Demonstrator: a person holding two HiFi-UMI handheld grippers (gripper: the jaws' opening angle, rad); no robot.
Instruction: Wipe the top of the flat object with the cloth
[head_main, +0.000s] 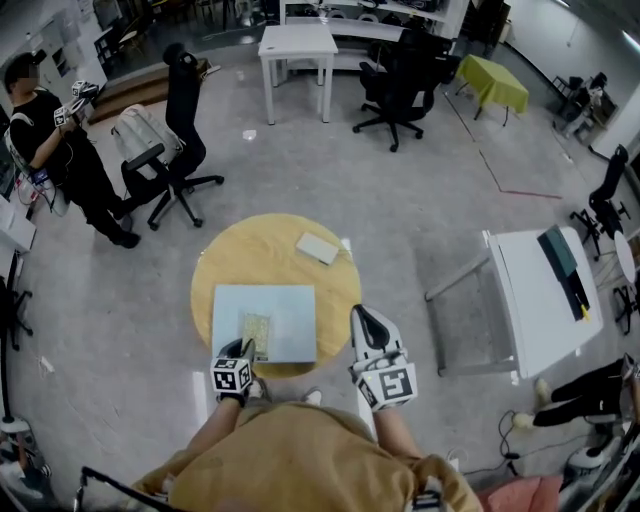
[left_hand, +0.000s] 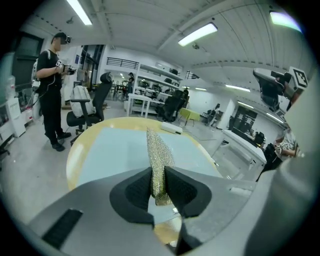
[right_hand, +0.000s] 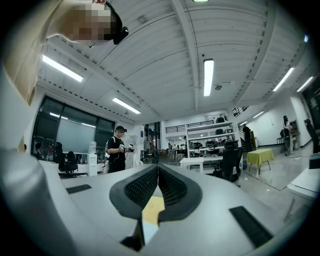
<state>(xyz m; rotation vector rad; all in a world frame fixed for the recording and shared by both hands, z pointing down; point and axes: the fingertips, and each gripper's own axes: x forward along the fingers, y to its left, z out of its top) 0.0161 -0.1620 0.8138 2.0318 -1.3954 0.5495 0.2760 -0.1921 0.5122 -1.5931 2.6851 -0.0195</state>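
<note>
Left gripper (left_hand: 159, 186) was clamped on near end of cloth (left_hand: 159, 150), jaws pressed tight against fabric. Right gripper (right_hand: 158, 175) was closed on nothing, held off table's 4 o'clock edge and pointing up. Round table (head_main: 225, 260) carried pale flat board (head_main: 290, 315), with cloth lying near its 6 o'clock edge. My guess at risks: thin pinch could slip mid-stroke, or dragging cloth could shove unheld board toward white box (head_main: 318, 247) at 1 o'clock.

The left gripper (left_hand: 159, 187) clamps a glittery yellow cloth (left_hand: 159, 162) between its jaws, trailing ahead across the pale-blue flat object (left_hand: 115, 150).
</note>
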